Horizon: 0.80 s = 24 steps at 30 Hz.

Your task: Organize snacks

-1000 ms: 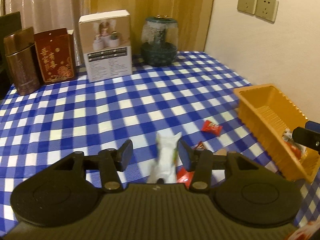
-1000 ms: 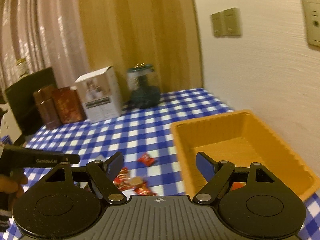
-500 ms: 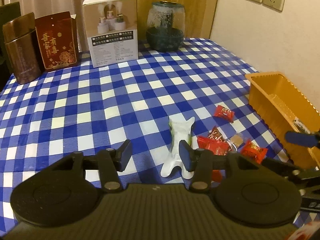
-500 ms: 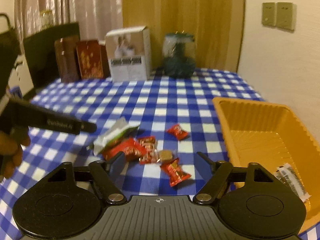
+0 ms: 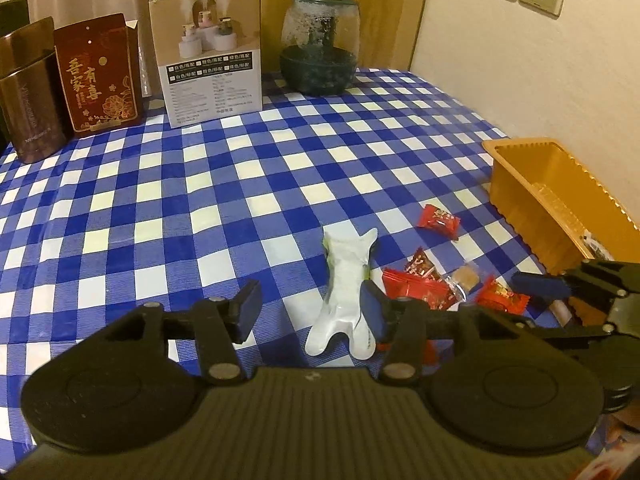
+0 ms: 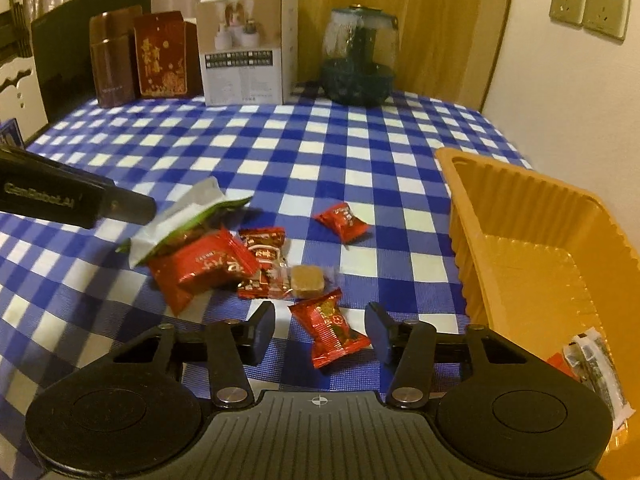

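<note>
Here, a small red foil-wrapped candy [image 6: 329, 330] is framed on the blue-and-white checked tablecloth [image 6: 304, 152] by the closing, not yet touching jaws of the right gripper [image 6: 320, 334]. Light, crinkly and probably slippery, it is best pinched across its plump middle. Further off, a white-and-green soft packet [image 5: 347, 280] is flanked by the left gripper [image 5: 308, 310], half-open and widening, with the orange ribbed plastic tray [image 6: 532, 216] beyond.

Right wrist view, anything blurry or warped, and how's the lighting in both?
Right wrist view: fisheye bends the tray rim and darkens the corners; the green-white packet looks smeared. Left wrist view: same warm, dim orange cast, soft shadows, snacks sharp, glare on the glass jar.
</note>
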Motion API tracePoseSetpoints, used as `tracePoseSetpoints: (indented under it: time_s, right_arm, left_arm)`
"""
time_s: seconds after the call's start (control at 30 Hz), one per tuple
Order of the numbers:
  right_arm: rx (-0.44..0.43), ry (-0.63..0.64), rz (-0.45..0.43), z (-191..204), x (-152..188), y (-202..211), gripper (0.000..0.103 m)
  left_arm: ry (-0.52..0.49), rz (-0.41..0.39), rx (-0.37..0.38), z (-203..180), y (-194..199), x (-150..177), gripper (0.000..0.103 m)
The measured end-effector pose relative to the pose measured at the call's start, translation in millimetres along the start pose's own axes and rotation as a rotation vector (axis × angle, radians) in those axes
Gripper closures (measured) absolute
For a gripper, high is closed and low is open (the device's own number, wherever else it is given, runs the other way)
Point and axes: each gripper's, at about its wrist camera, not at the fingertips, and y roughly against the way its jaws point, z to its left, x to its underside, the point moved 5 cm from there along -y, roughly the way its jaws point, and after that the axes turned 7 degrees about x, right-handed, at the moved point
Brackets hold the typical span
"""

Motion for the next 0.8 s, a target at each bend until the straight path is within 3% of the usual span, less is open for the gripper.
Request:
tracePoseSetpoints:
  time_s: [0.1, 0.2, 0.43, 0.8]
  right_arm:
    - [-0.006, -0.003, 0.021, -1, 2, -6, 0.059]
    - [-0.016, -0.023, 0.028, -4, 2, -5, 0.076]
    - [-0.015, -0.061, 0.023, -7, -2, 4, 0.078]
    - [-0.020, -0.127, -0.002, -17, -7, 14, 0.078]
  left_arm:
    - [0.002, 0.005, 0.004, 0, -3, 1, 0.053]
    - [0.006, -0.001, 0.019, 0, -7, 2, 0.053]
    - [0.004, -0.009, 0.048, -6, -18, 3, 0.053]
    - [-0.026, 0.001, 0.034, -11, -36, -1, 0.054]
